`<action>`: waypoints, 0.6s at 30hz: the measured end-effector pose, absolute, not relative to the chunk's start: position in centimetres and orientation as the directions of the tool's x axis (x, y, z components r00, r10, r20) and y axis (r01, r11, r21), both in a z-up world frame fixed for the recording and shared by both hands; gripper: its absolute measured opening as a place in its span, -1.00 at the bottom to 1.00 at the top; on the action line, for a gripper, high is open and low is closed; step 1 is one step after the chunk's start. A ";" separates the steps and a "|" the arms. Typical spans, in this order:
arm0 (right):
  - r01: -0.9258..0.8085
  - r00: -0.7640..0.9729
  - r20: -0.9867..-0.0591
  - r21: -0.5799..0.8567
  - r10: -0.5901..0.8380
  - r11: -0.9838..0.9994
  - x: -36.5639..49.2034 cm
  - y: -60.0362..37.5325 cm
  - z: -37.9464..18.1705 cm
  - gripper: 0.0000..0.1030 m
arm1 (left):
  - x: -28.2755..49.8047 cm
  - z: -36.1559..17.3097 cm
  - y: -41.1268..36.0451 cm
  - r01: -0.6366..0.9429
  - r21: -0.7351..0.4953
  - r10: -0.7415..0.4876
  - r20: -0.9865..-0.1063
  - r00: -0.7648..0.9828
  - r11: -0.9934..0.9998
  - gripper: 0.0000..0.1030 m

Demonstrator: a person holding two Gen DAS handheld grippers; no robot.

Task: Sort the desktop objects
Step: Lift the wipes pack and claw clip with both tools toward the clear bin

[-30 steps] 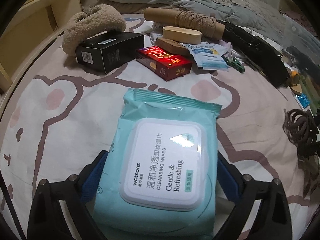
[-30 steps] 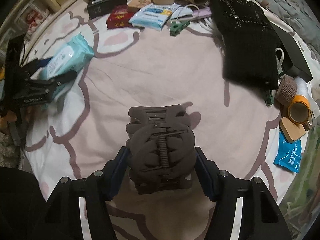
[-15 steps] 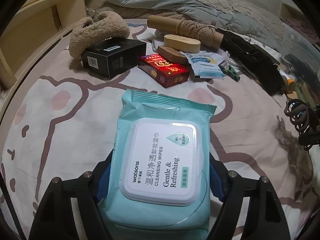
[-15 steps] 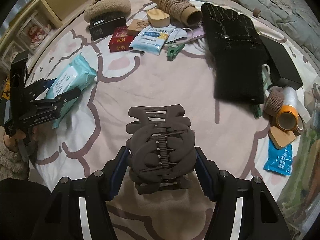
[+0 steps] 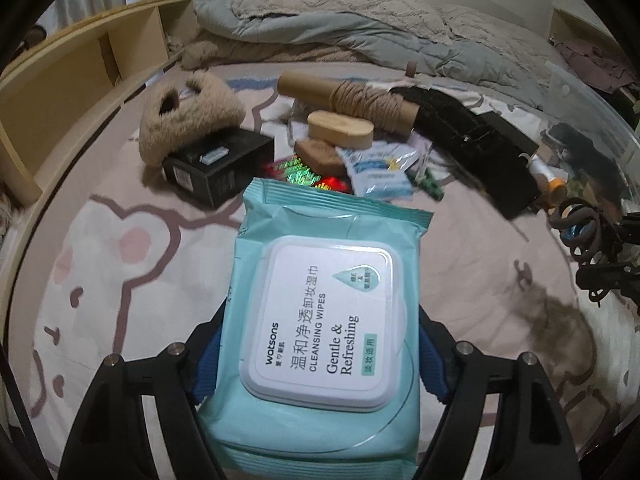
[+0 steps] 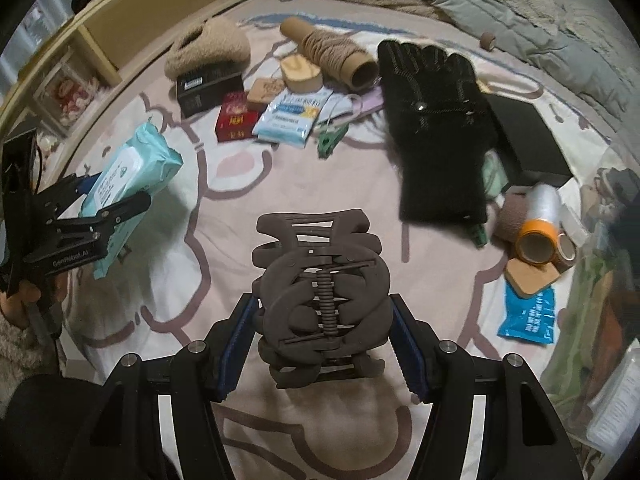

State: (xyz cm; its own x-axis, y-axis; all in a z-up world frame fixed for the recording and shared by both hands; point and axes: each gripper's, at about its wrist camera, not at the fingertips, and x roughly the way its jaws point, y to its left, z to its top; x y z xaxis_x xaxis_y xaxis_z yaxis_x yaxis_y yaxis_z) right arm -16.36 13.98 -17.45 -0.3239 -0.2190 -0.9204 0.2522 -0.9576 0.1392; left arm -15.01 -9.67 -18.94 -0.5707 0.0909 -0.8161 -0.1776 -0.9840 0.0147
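Above the bed (image 6: 360, 184), with its pink sheet and bear drawings, both grippers hold something in the air. The left gripper (image 5: 320, 344) has its fingers (image 5: 210, 354) part way open and pressed on the two sides of a blue-green pack of cleansing wipes (image 5: 324, 312). The right gripper (image 6: 322, 324) has its fingers (image 6: 404, 344) part way open too, squeezed on a big dark hair claw clip (image 6: 320, 292).

The sorting looks like it has only just started. Two things are picked up, but I judge that they have not been put anywhere yet. Lots of things still lie mixed on the sheet: a black box (image 6: 208, 84), a red box (image 6: 236, 120), a small pack of tissues (image 6: 292, 116), a fuzzy brown slipper (image 6: 208, 48), a cardboard tube wound with string (image 6: 332, 54), a green clip (image 6: 330, 140), a black glove (image 6: 436, 120), a roll of orange tape (image 6: 536, 236) and a blue packet (image 6: 528, 312).

The wooden shelf (image 5: 80, 80) on the left looks like one place where things could go. The middle of the sheet is bare, so nothing stands in the way there, but the far pile is crowded and things touch each other.
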 end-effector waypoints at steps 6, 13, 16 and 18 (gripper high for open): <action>0.203 -0.404 -0.888 0.149 -0.222 -0.968 -16.0 15.7 -14.5 0.26 | -15.1 -15.4 -7.7 -0.202 0.011 0.119 -0.775 -0.621 -0.979 0.52; 0.151 -0.487 -0.844 0.174 -0.226 -0.973 -15.2 18.3 -11.1 0.26 | -15.5 -11.0 -4.6 -0.253 0.007 0.167 -0.733 -0.659 -0.967 0.52; 0.128 -0.529 -0.822 0.169 -0.211 -0.977 -15.0 19.3 -9.4 0.26 | -15.7 -8.9 -3.0 -0.281 -0.007 0.202 -0.711 -0.673 -0.960 0.52; 0.110 -0.554 -0.807 0.170 -0.203 -0.979 -14.9 19.9 -8.4 0.26 | -15.9 -7.6 -1.8 -0.301 -0.016 0.225 -0.702 -0.676 -0.953 0.52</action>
